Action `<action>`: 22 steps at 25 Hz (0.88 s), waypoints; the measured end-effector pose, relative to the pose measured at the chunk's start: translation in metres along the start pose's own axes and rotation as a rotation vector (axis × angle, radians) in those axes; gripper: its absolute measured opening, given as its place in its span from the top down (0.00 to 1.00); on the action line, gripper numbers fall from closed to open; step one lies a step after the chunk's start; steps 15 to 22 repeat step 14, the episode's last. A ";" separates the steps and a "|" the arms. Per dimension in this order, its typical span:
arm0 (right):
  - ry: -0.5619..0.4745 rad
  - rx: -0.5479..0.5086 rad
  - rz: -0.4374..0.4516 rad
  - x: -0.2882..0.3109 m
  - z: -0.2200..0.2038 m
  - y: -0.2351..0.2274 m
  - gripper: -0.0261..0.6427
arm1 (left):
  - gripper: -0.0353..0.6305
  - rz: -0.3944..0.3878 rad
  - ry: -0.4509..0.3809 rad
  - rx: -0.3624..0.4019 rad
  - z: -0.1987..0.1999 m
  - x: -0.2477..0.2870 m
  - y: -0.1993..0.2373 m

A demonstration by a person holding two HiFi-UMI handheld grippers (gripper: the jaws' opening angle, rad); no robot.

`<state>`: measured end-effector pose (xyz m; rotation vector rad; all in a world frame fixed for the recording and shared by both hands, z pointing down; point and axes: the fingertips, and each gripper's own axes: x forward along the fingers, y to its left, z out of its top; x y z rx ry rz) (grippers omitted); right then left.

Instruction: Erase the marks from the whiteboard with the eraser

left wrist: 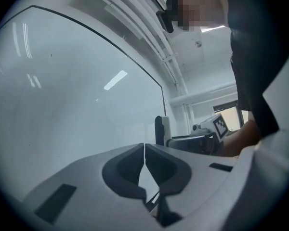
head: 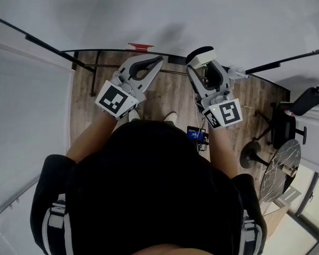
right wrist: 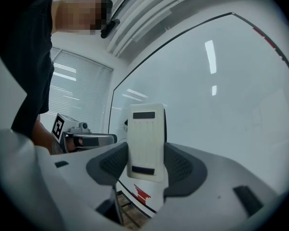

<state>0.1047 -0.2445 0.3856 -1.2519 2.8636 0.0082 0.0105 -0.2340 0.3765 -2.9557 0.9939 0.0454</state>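
Right gripper (right wrist: 145,166) pinches the eraser (right wrist: 145,134) by its long sides, a light, stiff plastic block it seems, held close to the whiteboard (right wrist: 221,90), while left gripper (left wrist: 144,162) sits pressed together, empty.

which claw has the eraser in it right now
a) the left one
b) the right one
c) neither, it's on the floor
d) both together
b: the right gripper view shows the white eraser clamped upright between the pads of the right claw, while in the left gripper view the left claw has its jaws closed together with nothing between them.
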 end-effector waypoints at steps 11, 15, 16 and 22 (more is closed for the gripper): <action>-0.011 -0.010 -0.024 -0.001 -0.001 0.001 0.61 | 0.93 -0.003 -0.001 0.004 -0.002 0.006 -0.005; -0.010 -0.013 -0.019 0.000 -0.001 0.002 0.61 | 0.93 -0.006 -0.003 0.002 -0.004 0.008 -0.006; -0.010 -0.013 -0.019 0.000 -0.001 0.002 0.61 | 0.93 -0.006 -0.003 0.002 -0.004 0.008 -0.006; -0.010 -0.013 -0.019 0.000 -0.001 0.002 0.61 | 0.93 -0.006 -0.003 0.002 -0.004 0.008 -0.006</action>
